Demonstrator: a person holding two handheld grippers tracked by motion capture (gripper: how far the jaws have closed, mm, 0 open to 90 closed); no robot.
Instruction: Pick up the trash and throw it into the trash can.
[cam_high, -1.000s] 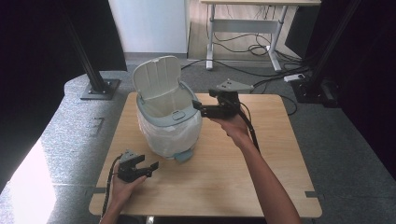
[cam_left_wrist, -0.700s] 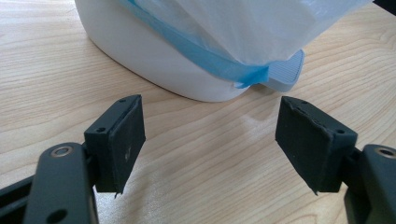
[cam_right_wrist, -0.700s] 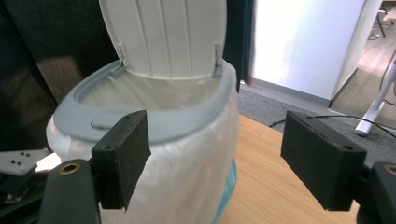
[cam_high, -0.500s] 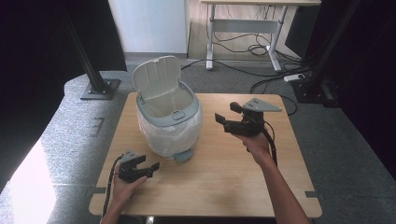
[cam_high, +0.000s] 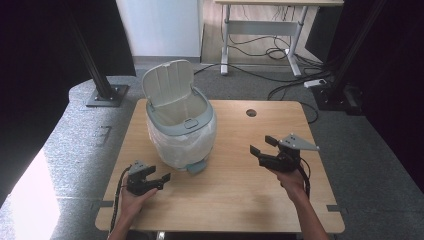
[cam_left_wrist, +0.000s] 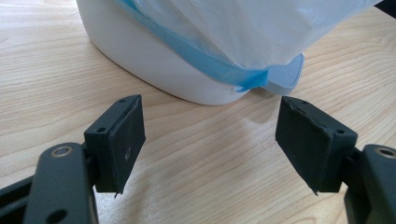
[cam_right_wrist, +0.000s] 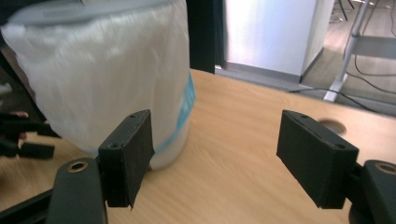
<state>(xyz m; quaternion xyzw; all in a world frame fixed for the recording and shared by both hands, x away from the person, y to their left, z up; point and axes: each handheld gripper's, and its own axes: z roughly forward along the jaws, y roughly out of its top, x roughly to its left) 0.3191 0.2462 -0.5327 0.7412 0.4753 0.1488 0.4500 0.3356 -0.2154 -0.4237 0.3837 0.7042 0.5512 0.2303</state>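
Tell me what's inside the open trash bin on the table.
A white plastic liner lines the trash bin and drapes over its rim. The lid stands open, but the bottom of the inside is hidden.

A wooden table (cam_high: 235, 200) spans the middle and lower part of the frame, with a round cable hole (cam_high: 251, 113) near its upper edge. At the top stands a white cabinet (cam_high: 160, 25); to its right, a desk frame (cam_high: 260, 30) over loose cables (cam_high: 280, 52). A power strip (cam_high: 317, 83) lies at right on the grey floor (cam_high: 75, 145). A black stand base (cam_high: 106, 95) sits at upper left.
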